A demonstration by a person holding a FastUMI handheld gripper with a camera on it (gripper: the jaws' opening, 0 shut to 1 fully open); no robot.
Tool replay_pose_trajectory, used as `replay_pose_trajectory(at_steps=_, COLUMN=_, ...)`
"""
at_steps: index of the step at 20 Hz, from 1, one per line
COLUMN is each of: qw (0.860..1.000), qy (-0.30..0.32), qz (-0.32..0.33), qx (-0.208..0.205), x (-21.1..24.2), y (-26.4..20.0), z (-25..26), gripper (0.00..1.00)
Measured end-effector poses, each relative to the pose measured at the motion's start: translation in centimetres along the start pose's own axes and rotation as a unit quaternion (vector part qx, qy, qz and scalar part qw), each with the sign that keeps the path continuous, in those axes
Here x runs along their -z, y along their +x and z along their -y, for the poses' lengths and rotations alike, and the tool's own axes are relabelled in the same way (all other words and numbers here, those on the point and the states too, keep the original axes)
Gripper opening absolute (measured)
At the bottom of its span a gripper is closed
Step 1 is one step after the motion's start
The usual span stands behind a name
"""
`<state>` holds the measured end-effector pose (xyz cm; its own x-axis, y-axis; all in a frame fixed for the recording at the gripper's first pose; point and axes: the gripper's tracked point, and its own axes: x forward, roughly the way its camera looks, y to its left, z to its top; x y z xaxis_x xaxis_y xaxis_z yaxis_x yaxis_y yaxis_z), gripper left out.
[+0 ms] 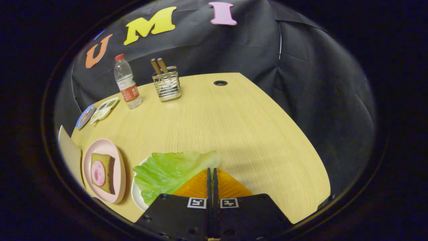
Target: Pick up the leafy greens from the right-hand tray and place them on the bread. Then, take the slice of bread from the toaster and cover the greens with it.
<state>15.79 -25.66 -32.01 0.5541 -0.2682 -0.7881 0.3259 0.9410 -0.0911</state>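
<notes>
gripper closed – over greens

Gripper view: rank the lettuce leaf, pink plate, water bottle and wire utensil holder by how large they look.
1. Lettuce leaf, lying just ahead of the closed fingers of the hand-held gripper; nearness inflates it.
2. Pink plate.
3. Water bottle and wire utensil holder look alike, so unranked; both stand far off.
</notes>
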Motion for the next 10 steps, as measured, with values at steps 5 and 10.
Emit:
replay_pose_trajectory(at_steps=5, qw=1.000, qy=0.001, qz=0.018, qx=-0.002, x=-0.7, y=-1.5, z=0.1, gripper=0.00)
replay_pose_trajectory(at_steps=10, qw=0.999, qy=-0.001, qz=0.039, qx=-0.012, x=-1.5, y=-4.0, z=-0.8, gripper=0.00)
